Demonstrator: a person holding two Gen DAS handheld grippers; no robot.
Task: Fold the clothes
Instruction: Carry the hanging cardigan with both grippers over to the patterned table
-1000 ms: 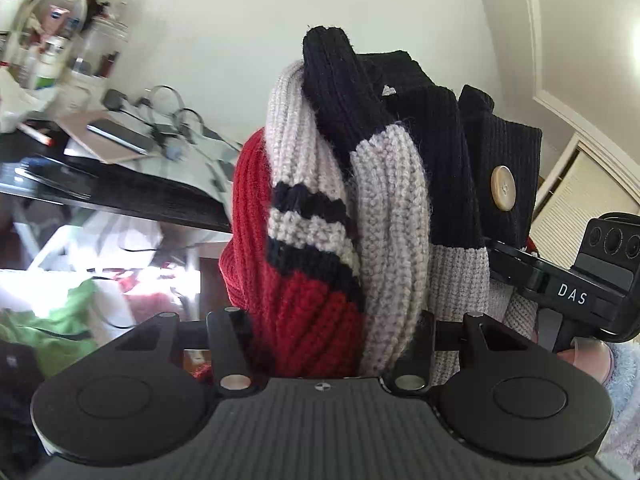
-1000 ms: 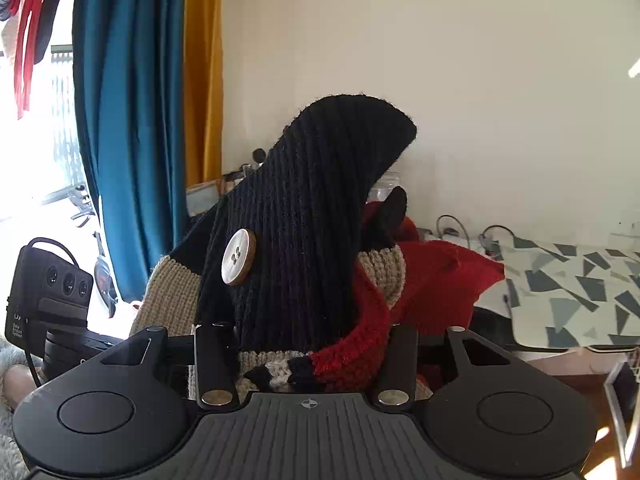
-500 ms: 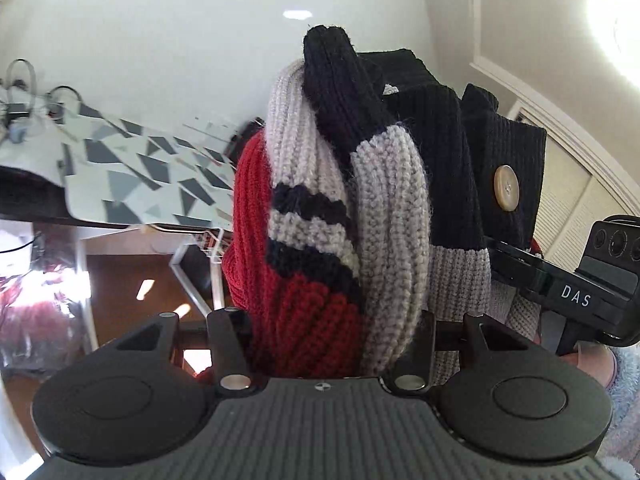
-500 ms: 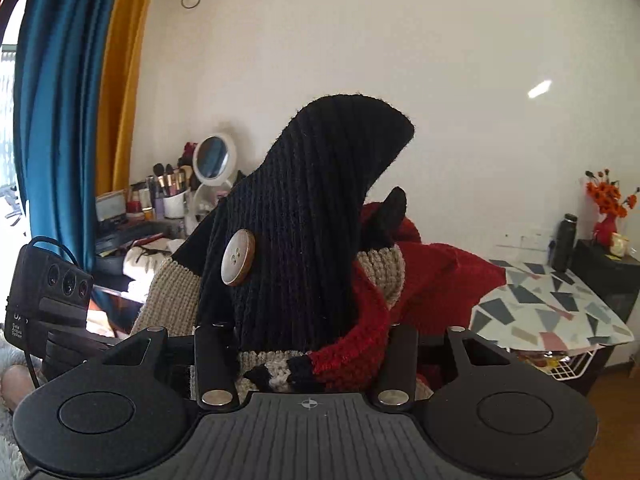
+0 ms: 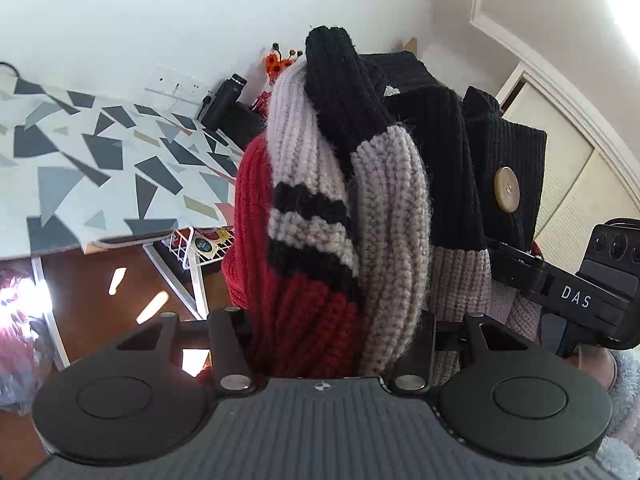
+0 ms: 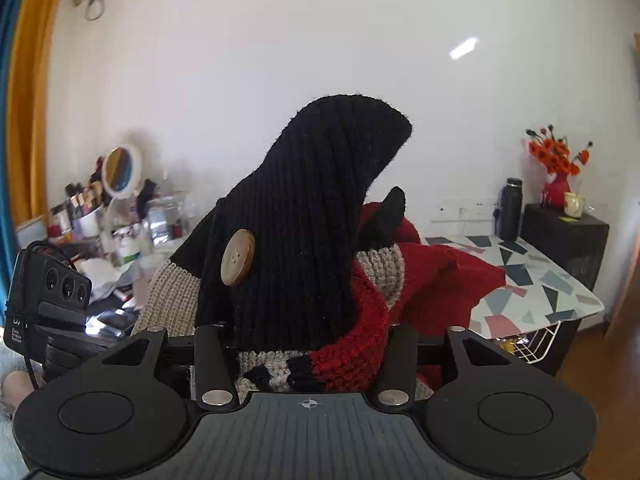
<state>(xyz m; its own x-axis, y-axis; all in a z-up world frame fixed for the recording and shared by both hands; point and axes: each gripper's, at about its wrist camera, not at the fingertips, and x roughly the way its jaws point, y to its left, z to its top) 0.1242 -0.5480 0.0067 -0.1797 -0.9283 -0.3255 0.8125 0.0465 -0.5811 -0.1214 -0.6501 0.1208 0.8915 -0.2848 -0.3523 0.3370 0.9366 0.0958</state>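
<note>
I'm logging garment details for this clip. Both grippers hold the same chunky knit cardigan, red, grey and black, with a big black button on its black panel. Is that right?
Not quite: the button is pale tan, wood-like, not black, as the right wrist view shows. The rest holds: the left gripper and the right gripper both clamp the red, grey and black knit cardigan.

Chunky ribbed knit cardigan [image 5: 352, 216], wooden-looking button [image 6: 237, 257], matt black plastic tongs [image 6: 308, 354].

Both grippers raised, each clamped on bunched knit

The left gripper [image 5: 324, 344] pinches thick folds between its black fingers [image 5: 230, 344]; the right gripper [image 6: 308, 352], just beside it, grips likewise, a hand [image 5: 600, 364] beneath it.
</note>
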